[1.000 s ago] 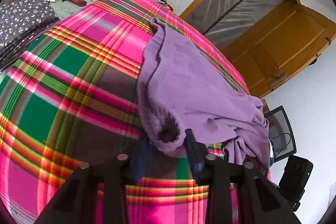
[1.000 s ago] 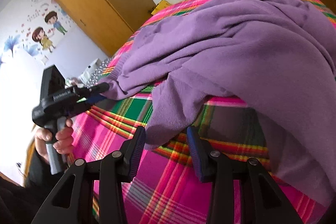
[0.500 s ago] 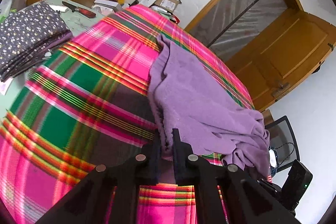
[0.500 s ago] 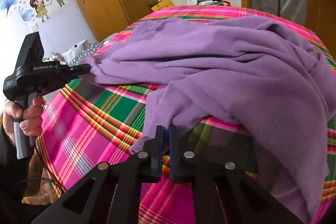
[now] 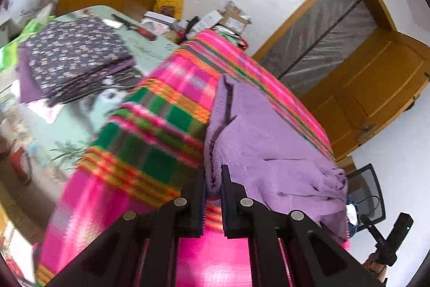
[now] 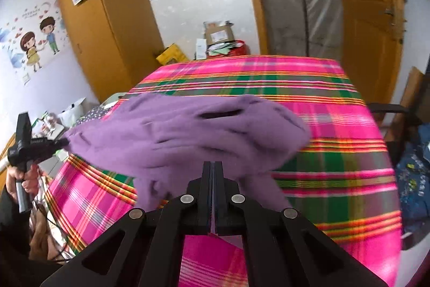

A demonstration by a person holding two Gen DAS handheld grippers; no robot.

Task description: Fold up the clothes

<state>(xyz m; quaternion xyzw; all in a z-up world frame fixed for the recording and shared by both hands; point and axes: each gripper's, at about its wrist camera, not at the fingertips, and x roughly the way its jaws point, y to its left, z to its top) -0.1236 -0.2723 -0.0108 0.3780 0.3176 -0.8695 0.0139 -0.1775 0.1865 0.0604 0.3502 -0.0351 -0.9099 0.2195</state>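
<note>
Both jaws just closed: left gripper (image 5: pixel 213 179) and right gripper (image 6: pixel 214 174) each pinch sweater (image 6: pixel 188 136) edge, now lifted off plaid cloth (image 6: pixel 336 125). Motion blur hides folds.

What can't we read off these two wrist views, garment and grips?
- Purple garment: smeared by motion blur in the right wrist view; type and sleeves unreadable.
- Right gripper: how much fabric it pinches is hidden by its jaws.
- Left gripper: the hem's lower end is hidden behind its jaws.
- Plaid cloth: blurred in the left wrist view.
</note>
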